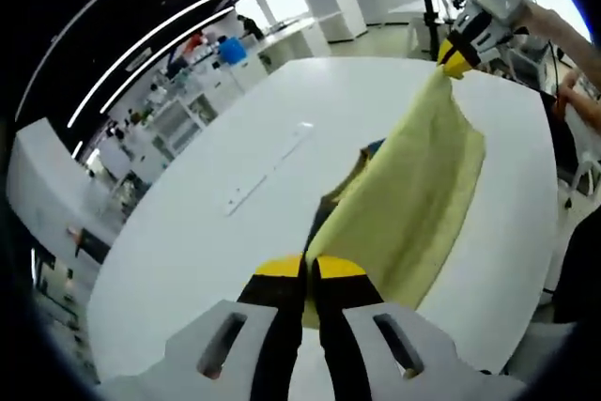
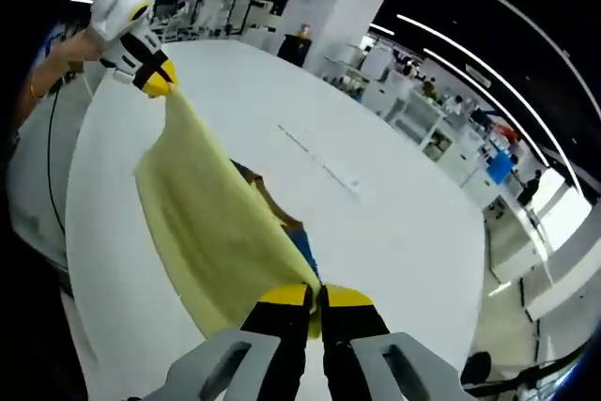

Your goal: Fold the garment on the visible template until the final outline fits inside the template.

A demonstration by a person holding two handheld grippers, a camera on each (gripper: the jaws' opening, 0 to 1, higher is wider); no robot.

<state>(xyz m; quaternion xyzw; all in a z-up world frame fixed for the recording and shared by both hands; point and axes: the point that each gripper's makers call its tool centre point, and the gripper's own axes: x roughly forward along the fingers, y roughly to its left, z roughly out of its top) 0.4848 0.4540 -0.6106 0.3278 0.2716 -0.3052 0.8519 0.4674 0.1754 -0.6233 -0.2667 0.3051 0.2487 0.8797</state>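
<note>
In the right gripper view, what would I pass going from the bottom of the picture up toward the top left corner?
Right gripper, jaws shut on the yellow cloth → the cloth stretched above the white table → left gripper pinching the cloth's far corner → the person's hand holding it.

Bare white table (image 1: 216, 185) lies open beside the stretched yellow garment (image 1: 413, 194) — room to pass. The cloth hangs taut between both grippers, blocking the middle.
</note>
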